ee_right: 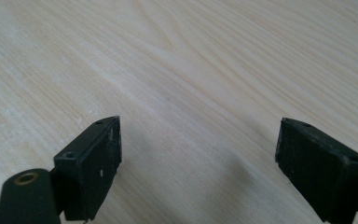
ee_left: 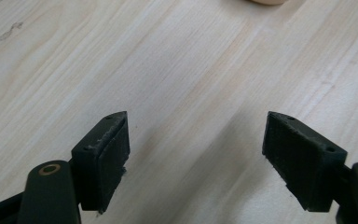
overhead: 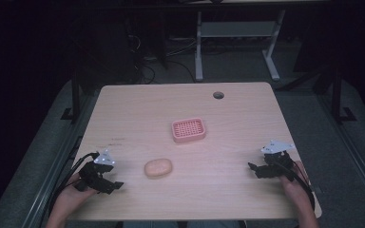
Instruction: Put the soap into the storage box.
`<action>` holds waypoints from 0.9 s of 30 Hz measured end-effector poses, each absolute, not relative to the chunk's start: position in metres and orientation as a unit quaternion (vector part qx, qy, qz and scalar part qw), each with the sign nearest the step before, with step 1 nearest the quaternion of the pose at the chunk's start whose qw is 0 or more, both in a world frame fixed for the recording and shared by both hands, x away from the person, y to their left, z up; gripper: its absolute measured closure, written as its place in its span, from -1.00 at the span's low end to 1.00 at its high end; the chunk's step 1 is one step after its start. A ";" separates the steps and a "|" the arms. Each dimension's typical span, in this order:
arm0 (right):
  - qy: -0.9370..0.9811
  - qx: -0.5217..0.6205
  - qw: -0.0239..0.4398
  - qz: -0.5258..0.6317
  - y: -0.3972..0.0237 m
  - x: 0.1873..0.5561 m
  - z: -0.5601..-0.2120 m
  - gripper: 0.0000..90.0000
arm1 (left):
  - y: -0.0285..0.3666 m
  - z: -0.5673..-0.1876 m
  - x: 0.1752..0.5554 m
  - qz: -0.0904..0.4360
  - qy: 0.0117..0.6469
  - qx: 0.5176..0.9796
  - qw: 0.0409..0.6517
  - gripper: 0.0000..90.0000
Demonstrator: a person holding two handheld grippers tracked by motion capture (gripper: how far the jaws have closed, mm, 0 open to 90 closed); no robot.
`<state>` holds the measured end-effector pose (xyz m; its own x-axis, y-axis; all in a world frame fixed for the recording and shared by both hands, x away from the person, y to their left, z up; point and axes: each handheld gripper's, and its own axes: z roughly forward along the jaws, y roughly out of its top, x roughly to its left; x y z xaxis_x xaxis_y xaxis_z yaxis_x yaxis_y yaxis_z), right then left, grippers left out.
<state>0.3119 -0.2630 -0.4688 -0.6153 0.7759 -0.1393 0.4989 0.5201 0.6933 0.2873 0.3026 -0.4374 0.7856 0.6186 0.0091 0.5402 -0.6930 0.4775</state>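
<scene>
A light wooden desk (overhead: 228, 156) with rounded corners carried two things near its middle: a pink rectangular plastic soap dish with a perforated top (overhead: 188, 130), and nearer the person a peach-coloured oval bar of soap (overhead: 158, 167), lying apart from the dish on the bare wood. A small dark round hole (overhead: 218, 95) sat near the desk's far edge. The left tool (overhead: 114, 185) rested at the near left part of the desk, held in the person's left hand (overhead: 71, 194), well to the left of the soap; in the left gripper view the left tool (ee_left: 196, 158) stood with its jaws wide apart over bare wood grain, nothing between them, and a sliver of the soap showed at the top edge. The right tool (overhead: 251, 167) lay at the near right, gripped by the right hand (overhead: 292, 183), well apart from both dish and soap; in the right gripper view the right tool (ee_right: 198, 163) likewise had its jaws spread wide, empty, with only pale wood beneath them
</scene>
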 end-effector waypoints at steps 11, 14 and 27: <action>0.846 0.373 0.223 0.308 -0.261 0.312 -0.469 -0.69 | 0.293 -0.437 0.287 0.091 0.300 0.923 0.223 -0.51; 0.845 0.375 0.222 0.309 -0.260 0.311 -0.469 -0.69 | 0.290 -0.436 0.285 0.093 0.298 0.922 0.230 -0.51; 0.847 0.372 0.221 0.309 -0.260 0.312 -0.469 -0.69 | 0.280 -0.434 0.285 0.094 0.286 0.927 0.225 -0.52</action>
